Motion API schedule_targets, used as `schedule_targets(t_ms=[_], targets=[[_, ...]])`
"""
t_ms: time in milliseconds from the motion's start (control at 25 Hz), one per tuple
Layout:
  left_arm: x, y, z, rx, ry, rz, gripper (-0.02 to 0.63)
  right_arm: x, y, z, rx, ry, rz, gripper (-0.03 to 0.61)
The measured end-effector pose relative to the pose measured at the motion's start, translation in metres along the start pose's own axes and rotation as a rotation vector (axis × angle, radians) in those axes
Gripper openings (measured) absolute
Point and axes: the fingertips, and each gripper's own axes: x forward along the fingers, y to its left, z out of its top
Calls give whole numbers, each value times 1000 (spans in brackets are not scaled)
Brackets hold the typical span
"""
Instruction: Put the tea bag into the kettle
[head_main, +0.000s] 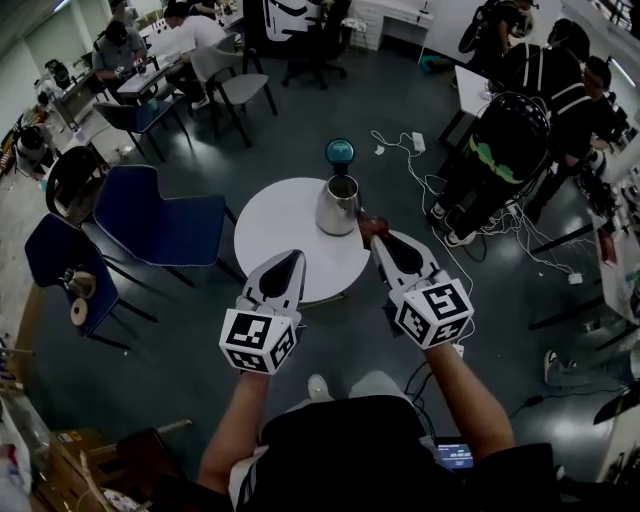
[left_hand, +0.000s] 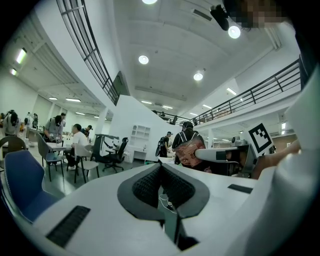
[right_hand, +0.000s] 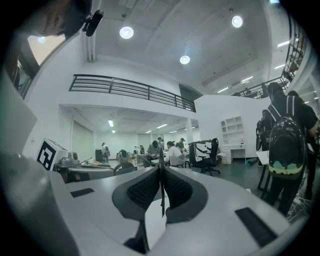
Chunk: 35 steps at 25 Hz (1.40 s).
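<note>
Head view: right gripper (head_main: 377, 240) jaws clamp tea bag (head_main: 366, 224) beside kettle (head_main: 338, 206); left gripper (head_main: 295, 257) jaws together.

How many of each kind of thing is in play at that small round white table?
Kettle: 1
Tea bag: 1
Grippers: 2 (left gripper, right gripper)
Round table: 1
Total: 5

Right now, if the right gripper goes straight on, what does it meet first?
Likely the kettle: the right gripper, shut on the tea bag, points at it, though it may pass above; depth is unclear.
</note>
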Motion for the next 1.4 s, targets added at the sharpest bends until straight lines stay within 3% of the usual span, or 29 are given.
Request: schedule_targets(t_ms=[600, 1400], targets=[[12, 42, -15, -22, 23, 8, 15, 44, -5, -5, 8, -3, 1, 40], [128, 58, -21, -52, 53, 86, 15, 115, -119, -5, 32, 28, 64, 40]])
